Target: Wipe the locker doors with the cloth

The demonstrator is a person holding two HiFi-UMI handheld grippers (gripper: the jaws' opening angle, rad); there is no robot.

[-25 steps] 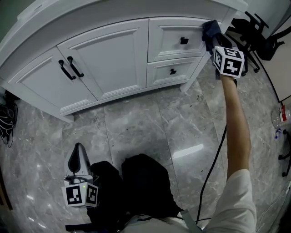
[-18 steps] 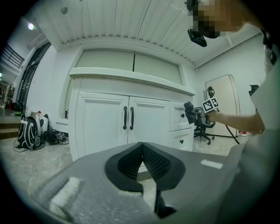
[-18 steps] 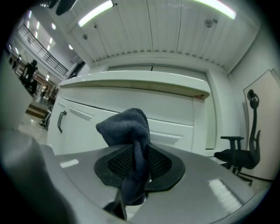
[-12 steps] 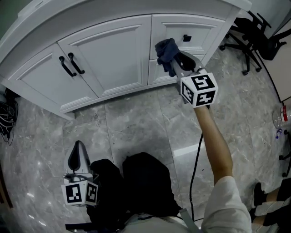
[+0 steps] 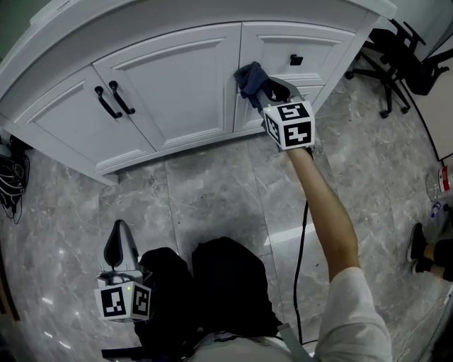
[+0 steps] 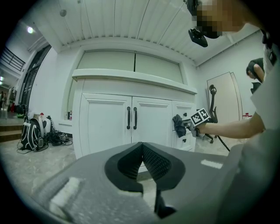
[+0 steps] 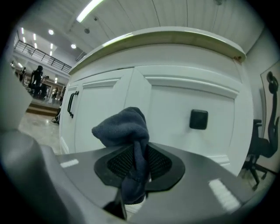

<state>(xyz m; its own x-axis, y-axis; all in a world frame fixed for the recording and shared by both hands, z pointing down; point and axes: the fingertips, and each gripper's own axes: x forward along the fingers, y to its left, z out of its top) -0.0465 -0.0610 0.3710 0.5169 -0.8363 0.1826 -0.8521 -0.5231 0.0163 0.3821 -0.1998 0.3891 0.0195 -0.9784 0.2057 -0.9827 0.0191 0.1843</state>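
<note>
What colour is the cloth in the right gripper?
Dark blue; the cloth clamped in the right gripper shows best in the right gripper view.

on my feed the floor [image 5: 212, 184] is glossy grey marble with pale patches of glare. a black office chair [image 5: 419, 69] stands off to the right, near a pale door [image 6: 229, 94]. overhead i see a white planked ceiling [image 6: 131, 22] with a long light strip [image 7: 92, 9]. a backpack [image 6: 29, 131] and tangled cables [image 5: 10, 180] sit on the floor at the left. far back there is a railing [image 7: 39, 49] under round spotlights [image 7: 51, 32].
</note>
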